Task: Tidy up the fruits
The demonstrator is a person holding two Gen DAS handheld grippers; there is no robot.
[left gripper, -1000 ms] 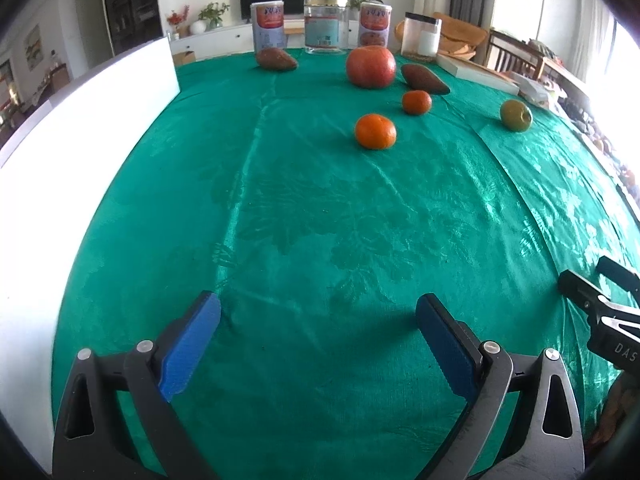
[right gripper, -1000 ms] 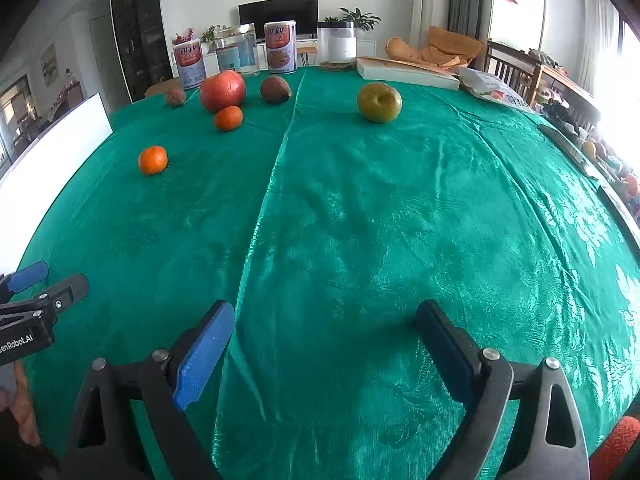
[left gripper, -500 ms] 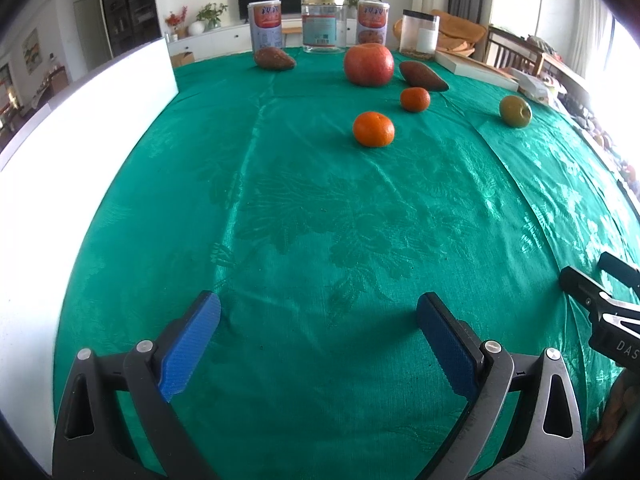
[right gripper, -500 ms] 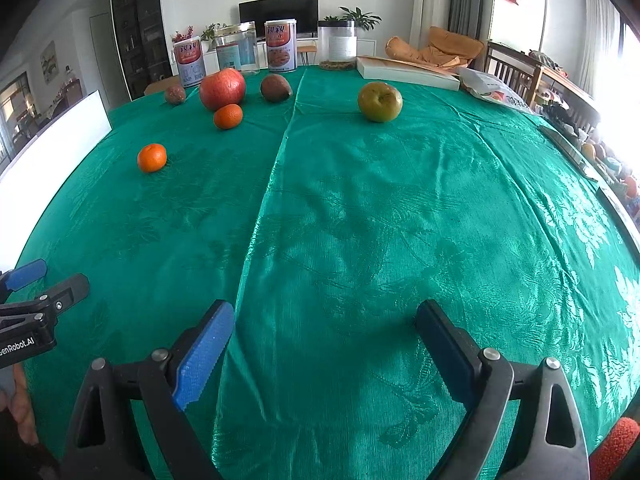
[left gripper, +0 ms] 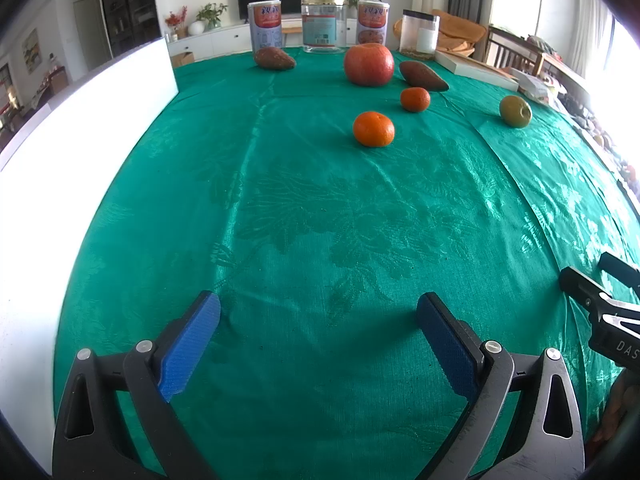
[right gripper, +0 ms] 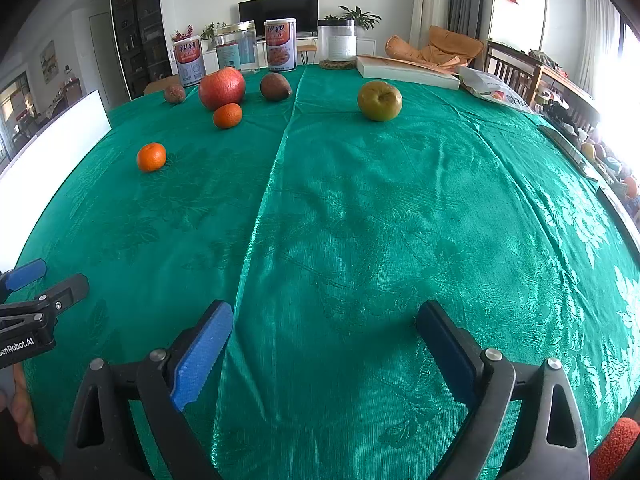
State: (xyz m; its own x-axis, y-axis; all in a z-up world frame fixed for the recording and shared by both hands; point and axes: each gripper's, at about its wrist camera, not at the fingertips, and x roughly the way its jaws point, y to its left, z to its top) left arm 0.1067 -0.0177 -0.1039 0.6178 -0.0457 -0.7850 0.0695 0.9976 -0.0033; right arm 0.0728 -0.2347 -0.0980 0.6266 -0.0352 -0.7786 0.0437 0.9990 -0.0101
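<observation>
Both the left tool (left gripper: 318, 320) and right tool (right gripper: 324, 326) hang spread apart, empty, near the worktop's (left gripper: 320, 220) front edge. The nearest mandarin (left gripper: 373, 129), toward the far edge, looks light, round and soft-skinned; a gentle grip across its widest girth should stop it rolling.

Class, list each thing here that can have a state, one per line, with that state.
Left gripper: open, empty.
Right gripper: open, empty.
Nearer small orange mandarin: resting loose on the green tablecloth.
Yellow-green round pear: resting alone, stem dimple facing the camera.
Clear plastic jar with gold lid: upright, lid on.

bright daylight | window glare blown out at right | fisheye-bent edges | sharp focus
</observation>
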